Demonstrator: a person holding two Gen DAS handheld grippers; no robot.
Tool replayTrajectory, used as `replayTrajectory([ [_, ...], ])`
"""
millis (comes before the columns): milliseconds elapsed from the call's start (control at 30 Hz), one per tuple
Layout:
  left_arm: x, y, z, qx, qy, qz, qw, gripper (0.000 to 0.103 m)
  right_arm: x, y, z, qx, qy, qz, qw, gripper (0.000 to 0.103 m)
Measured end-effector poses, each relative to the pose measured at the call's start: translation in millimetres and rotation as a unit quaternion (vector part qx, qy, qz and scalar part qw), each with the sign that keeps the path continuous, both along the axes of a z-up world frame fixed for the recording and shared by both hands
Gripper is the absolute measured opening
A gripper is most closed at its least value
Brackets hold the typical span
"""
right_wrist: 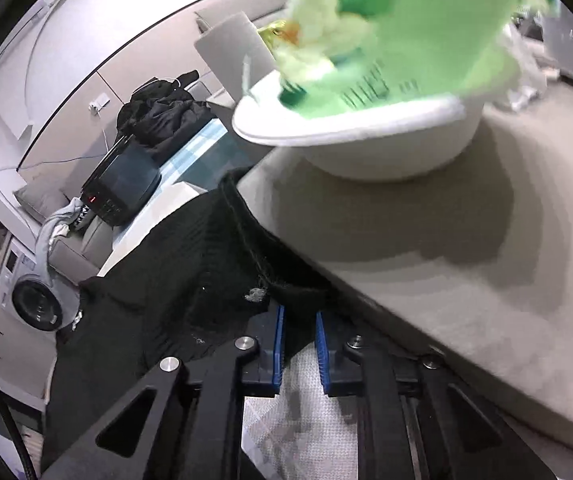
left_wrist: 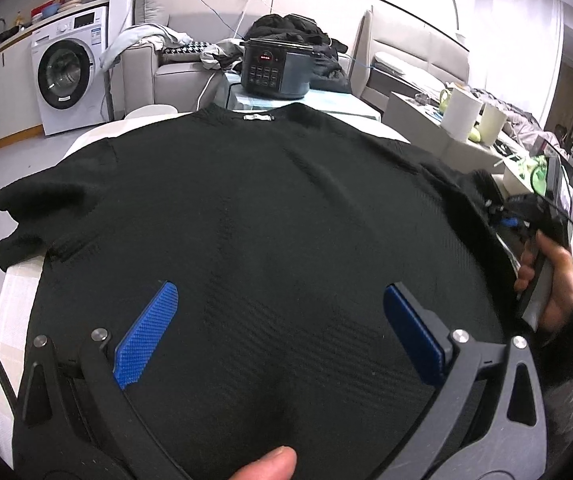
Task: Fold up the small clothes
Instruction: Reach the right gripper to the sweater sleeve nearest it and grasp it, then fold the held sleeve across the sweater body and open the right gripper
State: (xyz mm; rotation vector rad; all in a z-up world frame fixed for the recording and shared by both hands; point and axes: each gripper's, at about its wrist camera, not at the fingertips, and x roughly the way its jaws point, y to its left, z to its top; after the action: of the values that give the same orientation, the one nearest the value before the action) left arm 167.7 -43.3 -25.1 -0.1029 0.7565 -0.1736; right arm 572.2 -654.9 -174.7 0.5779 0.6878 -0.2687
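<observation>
A black knitted T-shirt (left_wrist: 266, 200) lies spread flat on the white table (left_wrist: 18, 292), its collar label at the far side. My left gripper (left_wrist: 280, 288) hovers open above the shirt's near half, blue pads (left_wrist: 146, 336) wide apart with nothing between them. A thumb shows at the bottom edge. At the shirt's right edge a hand holds my right gripper (left_wrist: 526, 216). In the right wrist view that gripper (right_wrist: 299, 312) is shut on a fold of the shirt's sleeve edge (right_wrist: 294, 292), and the rest of the shirt (right_wrist: 174, 264) stretches away to the left.
A grey raised surface (right_wrist: 446, 260) beside the shirt's right edge carries a white bowl (right_wrist: 386, 144) with a green packet. Beyond the table stand a black multicooker (left_wrist: 276, 68), a sofa piled with clothes, paper rolls (left_wrist: 460, 114) and a washing machine (left_wrist: 68, 76).
</observation>
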Motion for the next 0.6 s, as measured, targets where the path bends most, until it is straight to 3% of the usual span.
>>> replayTrajectory([
  [267, -13.8, 16.2, -4.9, -0.011, 0.001, 0.012, 0.9999, 0.102, 12.1, 20.9, 48.7, -0.120, -0.021, 0.046, 0.992, 0.007],
  [400, -22.4, 29.7, -5.5, -0.018, -0.001, 0.025, 0.9995, 0.102, 25.8, 22.7, 67.7, -0.156, -0.014, 0.071, 0.985, 0.007],
  [533, -28.1, 41.4, -5.8, -0.023, 0.000, 0.037, 0.9990, 0.102, 38.1, 38.0, 83.7, -0.195, -0.017, 0.125, 0.973, 0.007],
  [600, -29.8, 44.3, -5.8, -0.024, 0.001, 0.041, 0.9989, 0.102, 41.7, 56.0, 94.7, -0.209, -0.050, 0.175, 0.961, 0.007],
])
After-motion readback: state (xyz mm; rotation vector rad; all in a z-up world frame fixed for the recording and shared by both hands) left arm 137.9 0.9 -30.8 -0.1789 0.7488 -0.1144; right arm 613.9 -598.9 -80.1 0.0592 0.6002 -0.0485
